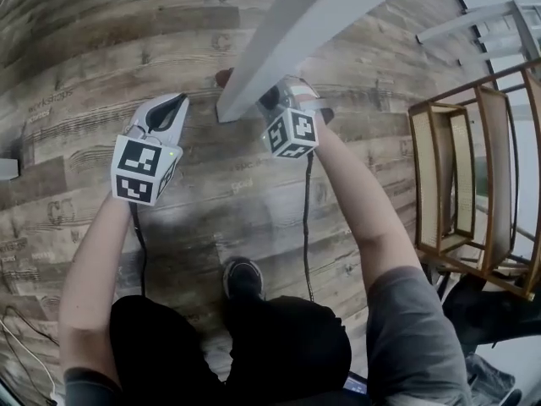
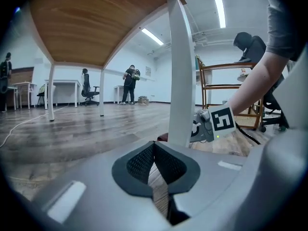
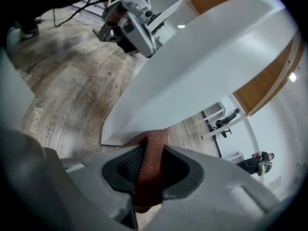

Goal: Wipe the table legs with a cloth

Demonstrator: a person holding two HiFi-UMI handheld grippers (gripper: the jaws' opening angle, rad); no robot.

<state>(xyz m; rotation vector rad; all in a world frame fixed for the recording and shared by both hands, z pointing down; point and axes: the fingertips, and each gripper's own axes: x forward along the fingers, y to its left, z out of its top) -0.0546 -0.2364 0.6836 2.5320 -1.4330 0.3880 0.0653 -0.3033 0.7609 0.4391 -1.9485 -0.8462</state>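
- Right tongs (image 3: 151, 150) (image 1: 270, 101): grey moulded plastic shells with black mesh-textured pads, clamped on a rust-red coarse-weave cloth (image 3: 151, 163). The cloth stands as a folded strip between the pads.
- The cloth's top end touches the bottom edge of the white smooth flat-sided desk leg (image 3: 192, 66), right at its foot by the floor. In the head view a bit of the cloth (image 1: 223, 76) shows at the far side of the foot; in the left gripper view a dark red bit (image 2: 162, 137) shows at the leg base.
- Desk leg (image 1: 287, 32) (image 2: 180, 81): slanted, matte white, square-cut at the foot.
- Left tongs (image 2: 154, 147) (image 1: 166, 110): pads together with nothing between them, only a thin slit showing the floor. They are low, just beside the leg foot and apart from it.
- Grey-brown wood-grain plank floor (image 1: 84, 49): the grain is rough-looking.
- Brown wood desk underside (image 2: 96, 23): smooth, with a white frame.
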